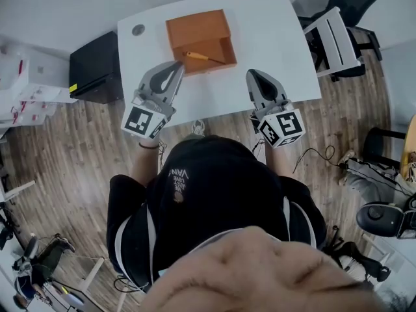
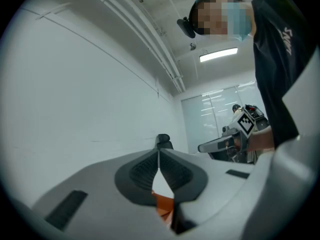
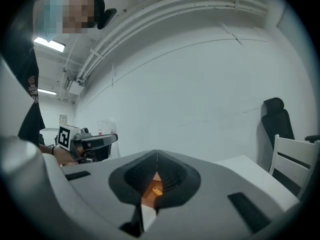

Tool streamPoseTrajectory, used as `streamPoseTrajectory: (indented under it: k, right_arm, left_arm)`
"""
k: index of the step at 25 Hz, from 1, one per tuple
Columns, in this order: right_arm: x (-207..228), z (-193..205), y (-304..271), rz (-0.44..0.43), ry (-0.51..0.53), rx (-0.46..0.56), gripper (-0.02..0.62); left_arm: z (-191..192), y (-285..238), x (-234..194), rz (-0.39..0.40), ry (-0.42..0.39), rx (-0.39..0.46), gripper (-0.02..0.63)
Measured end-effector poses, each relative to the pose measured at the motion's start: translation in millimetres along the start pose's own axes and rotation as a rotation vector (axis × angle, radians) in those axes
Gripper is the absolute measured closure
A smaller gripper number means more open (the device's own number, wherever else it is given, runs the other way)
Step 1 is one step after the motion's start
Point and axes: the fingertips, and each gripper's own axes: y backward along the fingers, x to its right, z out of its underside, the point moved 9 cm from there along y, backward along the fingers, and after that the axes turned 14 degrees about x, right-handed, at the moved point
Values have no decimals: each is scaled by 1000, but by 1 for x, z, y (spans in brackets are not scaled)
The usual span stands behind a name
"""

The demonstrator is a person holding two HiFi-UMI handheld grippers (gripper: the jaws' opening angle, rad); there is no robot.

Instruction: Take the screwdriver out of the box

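Screwdriver (image 1: 203,58), slim and orange-handled, lies across the open edge of the orange box (image 1: 195,28) on the white bench (image 1: 273,38). Left hand-held gripper (image 1: 178,64) and right hand-held gripper (image 1: 253,74) hover near it, both clenched (nothing between the jaws).

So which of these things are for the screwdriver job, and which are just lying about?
For the job: orange box, screwdriver at its open side, left tool, right tool.
Just lying about: black cabinet, white chair, small round disc on the table.
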Motion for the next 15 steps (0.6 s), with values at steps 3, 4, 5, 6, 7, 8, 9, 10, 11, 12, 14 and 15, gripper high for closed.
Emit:
streamPoseTrajectory:
  k: [3,4,5,6,7,8,9,10,11,12,14,15]
  right_arm:
    - [2,2,-5,16,2,-3,583]
    - [3,3,-6,21,2,-4,583]
    - [4,3,-7,27,2,-5,583]
    - [5,4,-8,34,2,-6,583]
    - [6,5,-9,40,2,-7,583]
    - [7,5,-11,45,3,-8,583]
    - [8,5,-13,50,4,-9,583]
    - [9,6,-14,54,5,-10,583]
    - [9,6,-15,57,6,-11,583]
    - [9,7,-16,61,6,-12,583]
    - [9,8,-18,66,5,-15,583]
    - [9,9,-19,68,5,-15,583]
  left_arm:
    - [3,-8,-11,21,-9,1,586]
    - [4,-12,-14,29,-12,1,586]
    - [5,-15,-17,38,-16,3,586]
    - [6,-19,-21,48,-20,4,586]
    - [7,-23,-23,59,-25,5,586]
    - [8,-27,-26,70,-29,5,586]
    - [10,-30,-29,79,-31,4,586]
    - [10,-33,-31,86,-29,2,586]
    - [11,-36,-32,90,-24,2,586]
    - [11,-39,-34,94,-21,2,586]
    - [16,-43,-37,106,-25,0,586]
    - [17,-46,-38,109,-21,-8,586]
